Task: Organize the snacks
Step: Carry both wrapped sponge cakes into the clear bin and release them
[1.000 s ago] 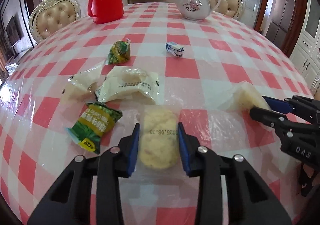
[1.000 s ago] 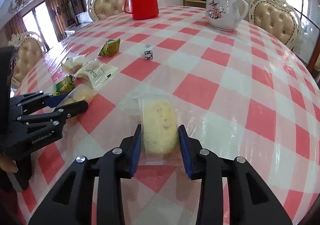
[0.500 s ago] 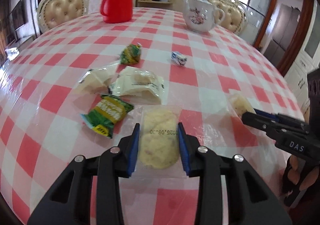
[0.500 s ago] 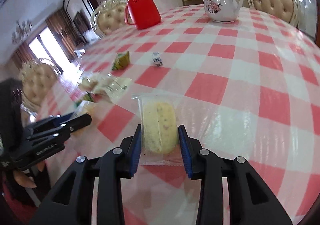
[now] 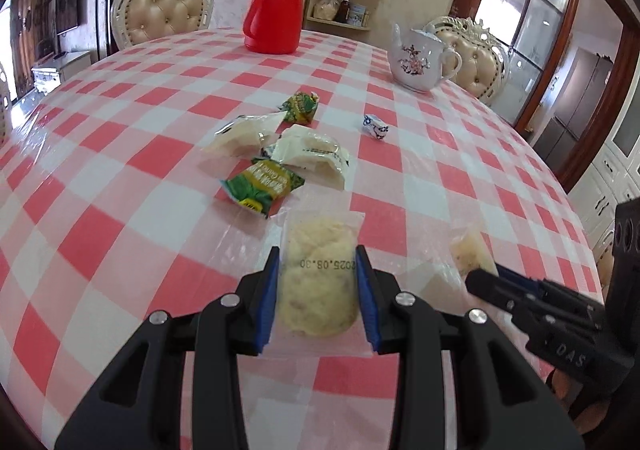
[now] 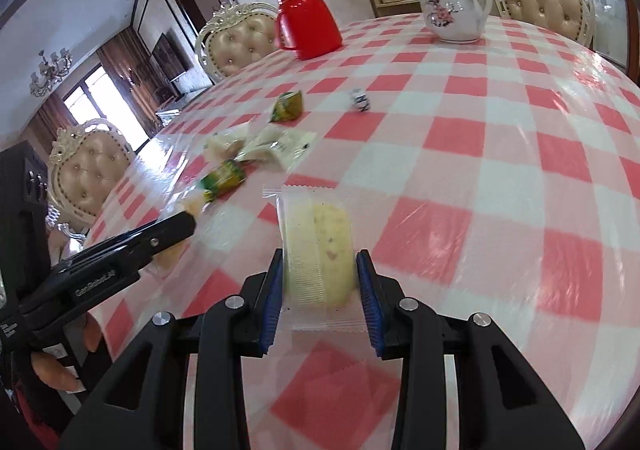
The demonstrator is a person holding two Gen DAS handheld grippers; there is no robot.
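Two grippers, each pinching a wrapped cake: left gripper (image 5: 316, 290) w/ dated cake (image 5: 318, 282), right gripper (image 6: 318, 294) w/ ridged cake (image 6: 318, 250), both nearer than snack pile (image 5: 280, 153).

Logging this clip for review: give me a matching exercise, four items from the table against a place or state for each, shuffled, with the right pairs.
Items:
1. red thermos
2. floral teapot
3. clear-wrapped pastry
4. blue-and-white candy

Places or states:
A. held between the left claw fingers
B. lying alone on the cloth, right of the snack pile
C. far edge of the table, by the shelf
D. far right of the table, before a padded chair

Pairs: 1-C, 2-D, 3-A, 4-B
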